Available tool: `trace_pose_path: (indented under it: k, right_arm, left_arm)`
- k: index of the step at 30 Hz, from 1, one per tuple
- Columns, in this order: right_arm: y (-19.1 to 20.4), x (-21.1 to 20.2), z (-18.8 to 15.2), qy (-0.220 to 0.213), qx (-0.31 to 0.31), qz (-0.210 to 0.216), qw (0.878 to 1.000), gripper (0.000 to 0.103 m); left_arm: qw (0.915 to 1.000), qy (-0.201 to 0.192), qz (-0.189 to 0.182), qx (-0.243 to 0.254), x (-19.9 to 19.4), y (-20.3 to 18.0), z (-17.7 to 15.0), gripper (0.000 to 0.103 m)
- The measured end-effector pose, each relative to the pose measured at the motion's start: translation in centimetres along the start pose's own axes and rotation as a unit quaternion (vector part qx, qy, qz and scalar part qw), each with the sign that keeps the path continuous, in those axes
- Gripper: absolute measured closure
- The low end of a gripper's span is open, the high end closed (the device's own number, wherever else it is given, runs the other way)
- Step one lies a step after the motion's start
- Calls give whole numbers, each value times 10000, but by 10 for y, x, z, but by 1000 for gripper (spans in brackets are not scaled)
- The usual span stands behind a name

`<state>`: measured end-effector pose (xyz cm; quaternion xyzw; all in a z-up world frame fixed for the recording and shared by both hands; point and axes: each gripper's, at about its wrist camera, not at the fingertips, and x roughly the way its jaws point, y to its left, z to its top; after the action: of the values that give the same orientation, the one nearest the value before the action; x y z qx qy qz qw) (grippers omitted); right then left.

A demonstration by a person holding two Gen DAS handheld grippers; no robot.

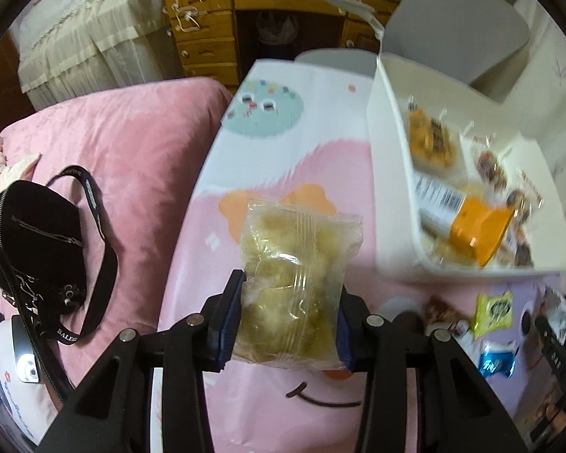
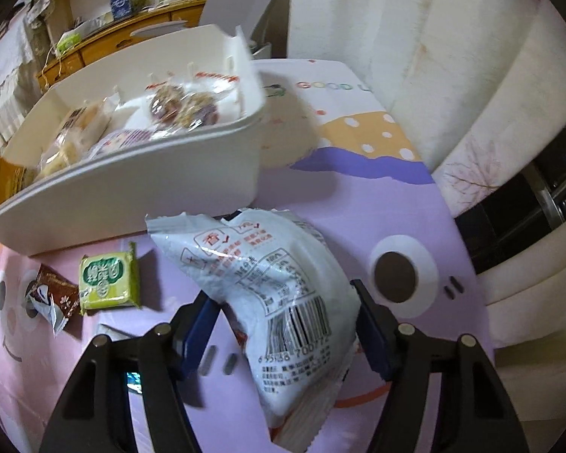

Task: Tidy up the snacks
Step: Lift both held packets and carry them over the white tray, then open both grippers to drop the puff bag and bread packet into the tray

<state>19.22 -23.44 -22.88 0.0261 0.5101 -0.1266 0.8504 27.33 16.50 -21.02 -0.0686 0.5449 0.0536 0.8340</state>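
Note:
My left gripper (image 1: 288, 317) is shut on a clear packet of yellowish snacks (image 1: 298, 283), held above the pink cartoon tablecloth (image 1: 283, 143). The white storage box (image 1: 392, 204) stands to its right with several snacks inside, among them an orange packet (image 1: 475, 226). My right gripper (image 2: 283, 324) is shut on a white snack bag with a barcode (image 2: 279, 294), held above the table just in front of the white box (image 2: 139, 185). A green-yellow packet (image 2: 107, 283) and a brown packet (image 2: 54, 298) lie on the table to the left.
A pink pillow (image 1: 124, 151) with a black bag (image 1: 37, 249) lies left of the table. A wooden desk (image 1: 222, 37) stands behind. A blue packet (image 1: 496, 356) and the green-yellow packet (image 1: 492, 309) lie at the right. White curtains (image 2: 415, 56) hang behind the table.

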Motion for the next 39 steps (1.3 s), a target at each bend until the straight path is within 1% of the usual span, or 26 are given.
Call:
trace_pose_path:
  k: [4,9,12,15,20,26,29,33,35,36,37,38,39]
  right_arm:
    - [-19,-7,10,-62,145,14,9999,35]
    - [-35,-20,28,-256,209,-51,9994,35]
    - [-39,-31,42,-430,275,-52,9987,35]
    - [-38,-43,56,-622,241,39,9978,35]
    - [-25,-57,78,-842,125,443,9954,35]
    - [-4,-59,99,-846,41,837,9929,34]
    - [6,-60,108,-872,48,1107,9900,34]
    - [21,-57,118,-854,13,1422,9861,34]
    - [26,-55,122,-777,42,1555,9848,34]
    - [27,-54,122,-729,94,1592,9845,33]
    - [28,-52,123,-680,170,1626,9842,33]
    - [28,-50,123,-622,241,1681,9835,33]
    - [29,-46,124,-537,279,1737,9829,32]
  left_arm:
    - [9996,-252,-15,-110,-17,-6,17,62]
    - [9984,-551,-129,-85,-34,-27,40,62]
    - [9974,-640,-319,-115,-42,-39,52,62]
    - [9965,-696,-455,-28,-50,-57,63,62]
    - [9944,-809,-677,75,-61,-88,79,62]
    - [9911,-822,-1023,203,-64,-126,87,62]
    - [9901,-710,-1181,246,-61,-146,85,62]
    - [9892,-509,-1354,216,-54,-163,80,62]
    - [9882,-417,-1458,200,-50,-170,74,62]
    - [9875,-372,-1517,205,-48,-173,72,59]
    - [9868,-342,-1569,208,-47,-176,71,51]
    - [9861,-307,-1622,190,-46,-178,70,37]
    - [9859,-302,-1637,141,-46,-179,70,32]
